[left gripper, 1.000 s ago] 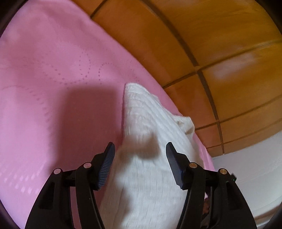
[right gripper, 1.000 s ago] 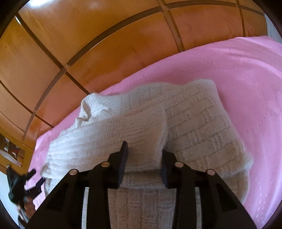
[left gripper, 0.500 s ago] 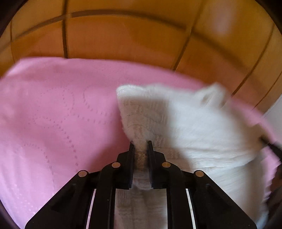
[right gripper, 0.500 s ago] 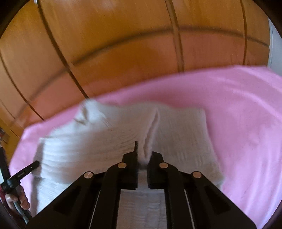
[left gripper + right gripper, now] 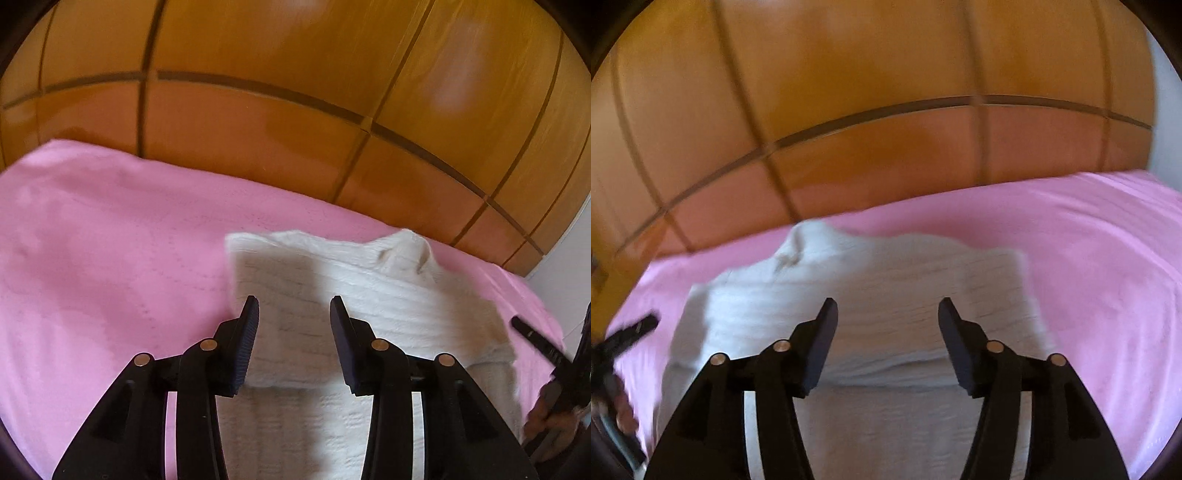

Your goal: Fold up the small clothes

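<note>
A white knitted garment (image 5: 369, 302) lies folded on the pink bedspread (image 5: 110, 258), its upper layer laid over the lower part. My left gripper (image 5: 294, 310) is open and empty, just above the fold's left part. The garment also shows in the right wrist view (image 5: 886, 288). My right gripper (image 5: 887, 314) is open and empty over the fold's right part. The right gripper's tip shows at the right edge of the left wrist view (image 5: 535, 339), and the left gripper's tip at the left edge of the right wrist view (image 5: 631, 334).
A wooden panelled headboard or wall (image 5: 295, 110) stands behind the bed, also in the right wrist view (image 5: 886, 110). Pink bedspread (image 5: 1108, 258) stretches to both sides of the garment. A white wall strip (image 5: 569, 266) shows at far right.
Both grippers were shut on the garment's edge half a second ago; both have opened and let it go. The folded layer now lies flat, and both grippers have drawn back.
</note>
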Demonstrator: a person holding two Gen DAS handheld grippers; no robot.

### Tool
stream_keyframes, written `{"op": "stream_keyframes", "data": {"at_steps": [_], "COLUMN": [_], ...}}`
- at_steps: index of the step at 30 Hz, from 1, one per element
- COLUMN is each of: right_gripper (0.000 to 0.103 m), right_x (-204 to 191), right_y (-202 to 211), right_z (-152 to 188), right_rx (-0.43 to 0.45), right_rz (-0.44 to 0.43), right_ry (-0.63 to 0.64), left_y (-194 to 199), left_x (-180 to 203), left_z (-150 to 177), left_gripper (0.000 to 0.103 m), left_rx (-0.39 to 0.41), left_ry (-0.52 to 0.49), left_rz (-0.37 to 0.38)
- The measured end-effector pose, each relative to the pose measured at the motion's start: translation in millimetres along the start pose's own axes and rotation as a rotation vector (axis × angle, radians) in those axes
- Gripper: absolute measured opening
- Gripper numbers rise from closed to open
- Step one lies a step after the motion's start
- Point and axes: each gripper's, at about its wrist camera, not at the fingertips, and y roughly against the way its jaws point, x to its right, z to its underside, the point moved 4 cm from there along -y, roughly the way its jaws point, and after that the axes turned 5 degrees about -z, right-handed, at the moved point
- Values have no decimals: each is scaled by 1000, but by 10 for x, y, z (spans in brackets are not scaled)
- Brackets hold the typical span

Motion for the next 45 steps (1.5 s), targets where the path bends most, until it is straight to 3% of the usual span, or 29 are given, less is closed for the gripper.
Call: {"op": "stream_keyframes", "data": {"at_steps": [5, 7, 9, 12, 15, 18, 22, 26, 29, 35, 39, 41, 44, 45], "right_gripper": [59, 68, 70, 72, 73, 73, 73, 75, 87, 87, 67, 60, 35, 16], "right_x": [-192, -123, -47, -54, -67, -48, -67, -108, -152, 74, 378, 469, 384, 335], "right_y": [-334, -487, -611, -622, -637, -606, -599, -617, -565, -183, -239, -306, -300, -293], "right_z": [142, 222, 298, 320, 329, 339, 343, 335, 298, 106, 177, 274, 294, 269], "right_rx": [-85, -122, -132, -114, -108, -101, -97, -95, -103, -29, -82, -114, -105, -111], "right_rz": [11, 62, 71, 81, 90, 86, 97, 112, 123, 56, 182, 177, 154, 159], "right_ry": [77, 83, 73, 95, 107, 104, 111, 121, 120, -81, -169, -222, -154, -118], "left_y": [-438, -664, -957, -1014, -864, -540, -80, 242, 408, 582, 610, 627, 659, 669], "left_x": [178, 153, 88, 105, 137, 224, 271, 263, 266, 304, 333, 319, 308, 307], "left_z": [-130, -131, -41, 34, 29, 102, 183, 258, 344, 471, 547, 576, 617, 627], "left_gripper": [39, 39, 39, 39, 39, 62, 69, 69, 69, 69, 69, 69, 69, 70], "left_rx": [-57, -88, -172, -119, -94, -29, 55, 90, 104, 108, 104, 96, 94, 94], "left_ry": [-23, -38, -59, -125, -97, -107, -103, -85, -83, -91, -101, -88, -87, -87], "left_rz": [-9, -54, -115, -161, -212, -227, -215, -188, -179, -163, -162, -158, -167, -167]}}
